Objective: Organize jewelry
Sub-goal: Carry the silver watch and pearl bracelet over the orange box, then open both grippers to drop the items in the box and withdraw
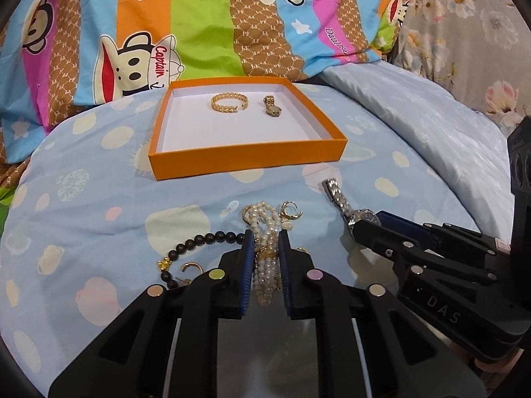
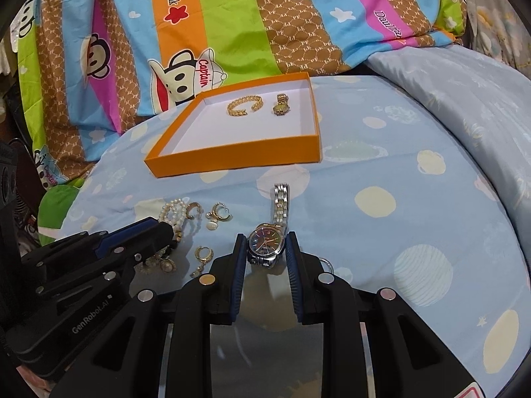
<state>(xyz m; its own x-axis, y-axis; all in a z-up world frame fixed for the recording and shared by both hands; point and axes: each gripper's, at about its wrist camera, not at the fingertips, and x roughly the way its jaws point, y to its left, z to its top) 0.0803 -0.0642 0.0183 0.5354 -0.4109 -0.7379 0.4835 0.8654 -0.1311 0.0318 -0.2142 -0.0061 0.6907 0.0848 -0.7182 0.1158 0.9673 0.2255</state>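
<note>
On the blue spotted bedsheet (image 1: 99, 205) lies a heap of jewelry. My left gripper (image 1: 265, 235) is shut on a white pearl bracelet (image 1: 265, 217), and its blue pads press the strands from both sides. A dark bead bracelet (image 1: 199, 242) and gold hoop earrings (image 1: 291, 210) lie beside it. My right gripper (image 2: 265, 237) is shut on a silver watch (image 2: 266, 242), gripping the case, with the metal band (image 2: 281, 199) stretched ahead on the sheet. Behind them sits the orange box (image 1: 245, 162), which holds a gold bangle (image 1: 229, 102) and a small gold watch (image 1: 272, 106).
A striped cartoon quilt (image 1: 199, 33) is piled behind the box. A pale blue duvet (image 1: 415, 116) rises on the right. More gold earrings (image 2: 204, 253) lie between the two grippers, which sit close side by side.
</note>
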